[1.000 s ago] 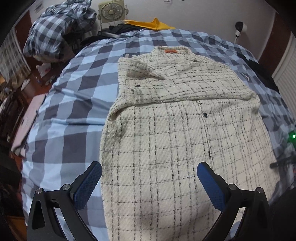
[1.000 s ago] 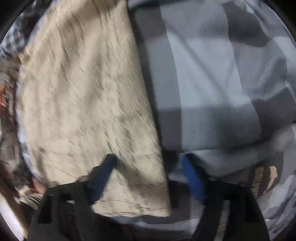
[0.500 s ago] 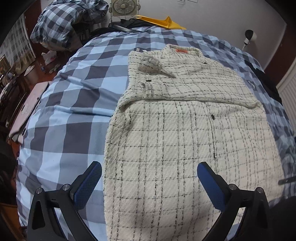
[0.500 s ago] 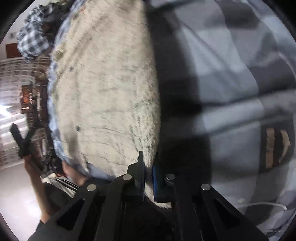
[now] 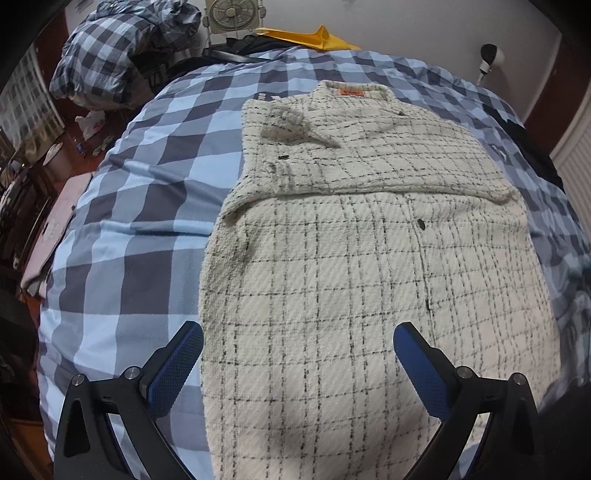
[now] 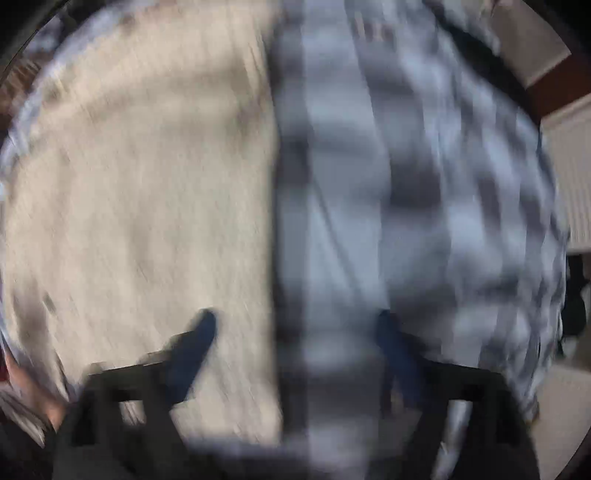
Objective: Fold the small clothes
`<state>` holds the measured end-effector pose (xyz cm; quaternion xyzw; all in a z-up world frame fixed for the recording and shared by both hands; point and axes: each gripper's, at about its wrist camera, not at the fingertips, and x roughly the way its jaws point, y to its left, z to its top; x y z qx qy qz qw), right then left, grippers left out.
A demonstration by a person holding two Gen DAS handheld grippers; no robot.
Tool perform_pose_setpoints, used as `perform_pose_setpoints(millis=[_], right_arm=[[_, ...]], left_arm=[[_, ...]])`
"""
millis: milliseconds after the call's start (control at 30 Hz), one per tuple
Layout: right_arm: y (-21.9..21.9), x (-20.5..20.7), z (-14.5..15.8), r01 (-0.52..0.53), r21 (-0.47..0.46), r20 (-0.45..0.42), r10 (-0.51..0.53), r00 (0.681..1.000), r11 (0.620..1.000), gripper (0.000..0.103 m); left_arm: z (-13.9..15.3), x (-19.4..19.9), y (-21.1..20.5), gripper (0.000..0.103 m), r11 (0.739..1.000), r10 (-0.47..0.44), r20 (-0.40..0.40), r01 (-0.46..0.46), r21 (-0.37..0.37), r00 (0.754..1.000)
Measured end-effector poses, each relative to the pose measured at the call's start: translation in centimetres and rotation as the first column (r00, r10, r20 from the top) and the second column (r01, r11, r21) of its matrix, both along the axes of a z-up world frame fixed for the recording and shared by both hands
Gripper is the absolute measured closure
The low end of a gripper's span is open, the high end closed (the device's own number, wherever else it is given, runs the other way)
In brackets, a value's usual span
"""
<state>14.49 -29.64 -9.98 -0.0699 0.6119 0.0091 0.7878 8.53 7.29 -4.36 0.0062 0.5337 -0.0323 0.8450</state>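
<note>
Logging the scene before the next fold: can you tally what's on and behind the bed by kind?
Cream checked shirt: 1
Blue checked bedspread: 1
Crumpled checked bedding pile: 1
Fan: 1
Yellow cloth: 1
Open grippers: 2, left gripper, right gripper
Total: 7

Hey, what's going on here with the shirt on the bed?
A person with a gripper in each hand is folding a cream plaid shirt laid flat on a checked bedspread. Its sleeves are already folded across the chest. The left gripper hovers open over the hem; the right gripper, blurred, is open at the shirt's edge, holding nothing.
</note>
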Motion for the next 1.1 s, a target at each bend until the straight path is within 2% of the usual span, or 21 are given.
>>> perform_pose_setpoints(millis=[67,133,167,267,333,367,400,467,533,600,633,667,700,767,833,900,967,1000,1033,1100], right_arm=[[0.9,2.9,0.3,-0.023,-0.014,0.102,0.024,0.994,1.0,0.013],[0.7,5.9,-1.4,-0.011,-0.019,0.135,0.013,0.991,1.0,0.013],[-0.9,6.8,-2.2,-0.007,-0.005,0.137,0.008,0.991,1.0,0.013],[-1.6,10.6,-5.1,0.052,0.053,0.116,-0.057,0.992,0.997,0.013],[-3.0,12.9,-7.2,0.118,0.053,0.044,-0.12,0.992,0.992,0.013],[-3.7,13.4,-9.3,0.173,0.084,-0.021,-0.172,0.985,0.981,0.013],[-4.2,13.4,-9.7,0.21,0.109,-0.02,-0.209,0.978,0.972,0.009],[-4.3,13.3,-9.4,0.281,0.101,-0.038,-0.279,0.96,0.954,0.006],[-3.5,12.3,-7.4,0.308,0.066,-0.044,-0.306,0.951,0.949,0.007],[-2.6,9.5,-3.2,0.351,0.166,0.056,-0.364,0.93,0.922,0.005],[-1.7,7.2,-0.6,0.348,0.278,0.142,-0.396,0.907,0.895,0.005],[-0.9,5.8,0.4,0.325,0.339,0.177,-0.4,0.899,0.883,0.005],[-0.2,5.1,0.7,0.307,0.368,0.183,-0.392,0.901,0.878,0.005],[2.2,4.8,0.2,0.249,0.437,0.148,-0.342,0.928,0.865,0.005],[3.7,5.1,-0.6,0.254,0.502,0.102,-0.348,0.932,0.827,0.005],[4.9,5.5,-0.3,0.263,0.542,0.111,-0.378,0.919,0.798,0.005],[6.4,7.1,0.1,0.197,0.504,0.197,-0.334,0.922,0.841,0.005],[7.3,7.8,0.2,0.144,0.436,0.249,-0.273,0.929,0.888,0.005],[8.0,7.1,0.3,0.118,0.373,0.279,-0.233,0.932,0.92,0.005],[8.2,7.0,0.0,0.112,0.32,0.288,-0.209,0.934,0.941,0.005]], left_arm=[[-0.3,0.1,-0.3,0.0,1.0,-0.009,-0.006,0.009,0.018,1.0],[-0.6,0.2,-0.5,0.0,0.999,-0.016,-0.015,0.016,0.03,1.0],[-0.7,0.2,-0.6,0.0,0.999,-0.018,-0.018,0.019,0.033,1.0],[-0.6,0.4,-0.8,0.0,0.999,-0.019,-0.02,0.02,0.028,1.0],[-0.4,0.6,-0.8,0.0,1.0,-0.019,-0.017,0.02,0.02,1.0],[-0.4,0.6,-0.9,0.0,1.0,-0.02,-0.016,0.021,0.018,1.0],[-0.4,0.7,-1.0,0.0,1.0,-0.022,-0.016,0.022,0.018,1.0],[-0.5,0.8,-1.1,0.0,1.0,-0.022,-0.016,0.023,0.018,1.0],[-0.4,0.9,-1.1,0.0,1.0,-0.017,-0.007,0.017,0.013,1.0],[-0.3,1.1,-1.1,0.0,1.0,-0.006,0.006,0.006,-0.001,1.0],[-0.2,1.2,-1.1,0.0,1.0,0.0,0.014,0.0,-0.006,1.0],[-0.2,1.3,-1.0,0.0,1.0,0.008,0.024,-0.007,-0.01,1.0],[-0.2,1.3,-0.9,0.0,1.0,0.015,0.033,-0.015,-0.01,0.999],[-0.6,1.3,-0.7,0.0,1.0,0.027,0.031,-0.027,-0.01,0.999],[-0.7,1.7,-0.1,0.0,0.998,0.047,0.016,-0.046,-0.052,0.999],[-0.3,3.1,0.7,0.0,0.984,0.073,-0.027,-0.076,-0.161,0.997],[0.0,5.1,1.2,0.0,0.961,0.086,-0.061,-0.099,-0.257,0.994],[0.2,6.8,1.7,0.0,0.942,0.101,-0.084,-0.122,-0.311,0.991],[0.3,8.3,2.1,0.0,0.927,0.12,-0.103,-0.149,-0.345,0.987],[0.0,12.6,3.2,0.0,0.879,0.191,-0.168,-0.245,-0.409,0.967]])
